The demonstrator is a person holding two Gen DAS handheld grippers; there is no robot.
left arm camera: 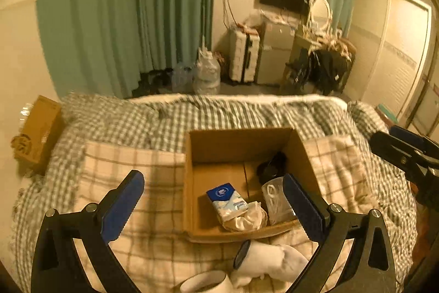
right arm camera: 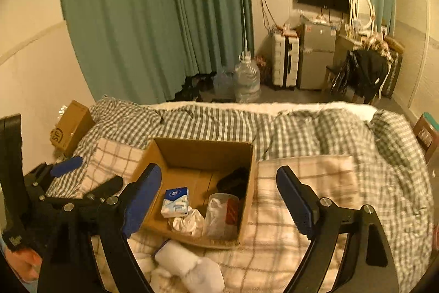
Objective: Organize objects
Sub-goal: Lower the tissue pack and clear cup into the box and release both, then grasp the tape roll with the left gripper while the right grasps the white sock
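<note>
Open cardboard box (left arm camera: 238, 144) sat upright on bed, ahead of left gripper (left arm camera: 214, 206), between its fingers. Inside: blue-white tissue pack (left arm camera: 226, 197), crumpled white bag (left arm camera: 248, 218), clear cup (left arm camera: 275, 199), black item (left arm camera: 271, 166) at back. White socks (left arm camera: 270, 261) lay outside, just below box.

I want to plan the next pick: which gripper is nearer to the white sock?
Left. The left gripper hovers just above the white sock; the right gripper is farther right, beyond it.

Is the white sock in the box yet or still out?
Out. The sock lies on the bed, in front of the box.
</note>
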